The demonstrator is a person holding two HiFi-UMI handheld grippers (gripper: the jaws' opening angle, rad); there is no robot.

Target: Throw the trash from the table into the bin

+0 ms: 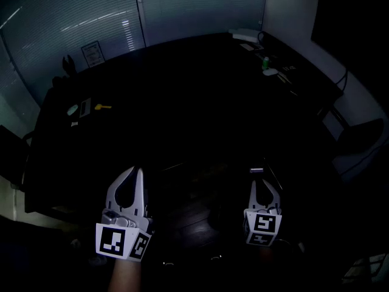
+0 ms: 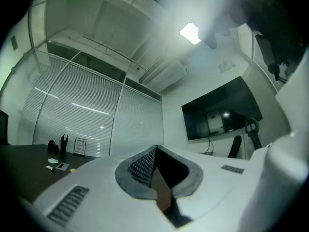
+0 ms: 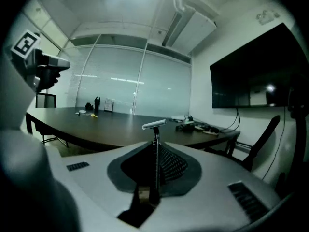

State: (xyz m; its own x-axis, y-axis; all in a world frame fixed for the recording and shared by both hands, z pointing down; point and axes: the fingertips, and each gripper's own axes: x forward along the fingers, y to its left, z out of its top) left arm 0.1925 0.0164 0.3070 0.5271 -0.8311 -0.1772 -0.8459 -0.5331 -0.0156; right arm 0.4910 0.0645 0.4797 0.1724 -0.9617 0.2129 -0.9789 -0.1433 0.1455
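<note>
Nearest, my left gripper (image 1: 137,171) sat closed and empty; my right gripper (image 1: 262,181) pinched a scrap (image 1: 256,170), crosswise at its tips. Litter (image 1: 102,107) lay far left, nearer my left gripper.

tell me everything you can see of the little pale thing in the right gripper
The pale scrap is a small, thin, whitish-grey strip; its material is too dim to tell. It sits crosswise at the tips of the right gripper, pinched between the closed jaws and sticking out to both sides. Nothing else touches it; it is held in the air with the dark table beyond.
</note>
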